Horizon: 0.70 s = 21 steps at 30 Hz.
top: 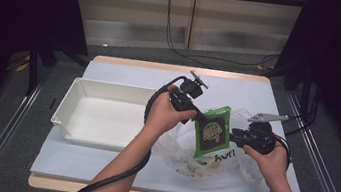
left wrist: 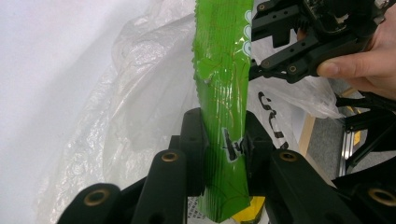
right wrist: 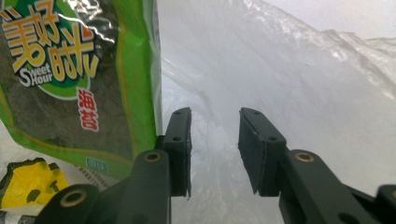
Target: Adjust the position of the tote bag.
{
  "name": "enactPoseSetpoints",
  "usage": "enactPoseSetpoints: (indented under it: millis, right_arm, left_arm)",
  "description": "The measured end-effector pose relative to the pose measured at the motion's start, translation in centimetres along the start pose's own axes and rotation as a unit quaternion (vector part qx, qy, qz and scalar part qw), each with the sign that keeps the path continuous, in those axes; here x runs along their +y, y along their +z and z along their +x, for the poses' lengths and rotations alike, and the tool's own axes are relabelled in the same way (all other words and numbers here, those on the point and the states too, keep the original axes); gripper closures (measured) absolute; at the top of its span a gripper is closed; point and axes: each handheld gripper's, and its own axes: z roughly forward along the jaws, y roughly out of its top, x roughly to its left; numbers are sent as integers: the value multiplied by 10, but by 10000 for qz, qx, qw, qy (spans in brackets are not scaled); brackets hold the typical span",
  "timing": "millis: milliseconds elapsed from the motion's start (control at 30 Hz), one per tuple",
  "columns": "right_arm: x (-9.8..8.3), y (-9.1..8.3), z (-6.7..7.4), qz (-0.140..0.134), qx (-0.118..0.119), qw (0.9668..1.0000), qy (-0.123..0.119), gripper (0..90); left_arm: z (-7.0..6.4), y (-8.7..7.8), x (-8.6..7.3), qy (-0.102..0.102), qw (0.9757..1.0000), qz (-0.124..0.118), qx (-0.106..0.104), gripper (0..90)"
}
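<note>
The left hand-held gripper (left wrist: 223,140) pinches the green snack packet (left wrist: 223,70) by one edge, the right hand-held gripper (right wrist: 214,149) is open beside it, so the packet may slip back into the plastic bag (top: 190,154).

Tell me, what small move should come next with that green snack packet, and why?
Probably the left gripper should carry the green packet left toward the white bin. Its jaws pinch the packet's edge, the packet hangs above the clear plastic bag, and the right gripper stands open with nothing between its pads.
</note>
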Motion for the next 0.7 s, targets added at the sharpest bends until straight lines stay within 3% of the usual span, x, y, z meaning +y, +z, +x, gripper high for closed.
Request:
enactPoseSetpoints:
  millis: [67,433,700]
  right_arm:
    - [0,0,0,8,-35,10000,3,627]
    - [-2,-6,-9,-46,-203,9996,194,535]
    - [-4,-9,-12,-52,-271,9994,201,489]
  left_arm:
    - [1,0,0,55,10000,3,-11,750]
    - [-3,11,5,-41,10000,-40,-29,748]
    - [-7,11,2,-29,9997,-219,-44,747]
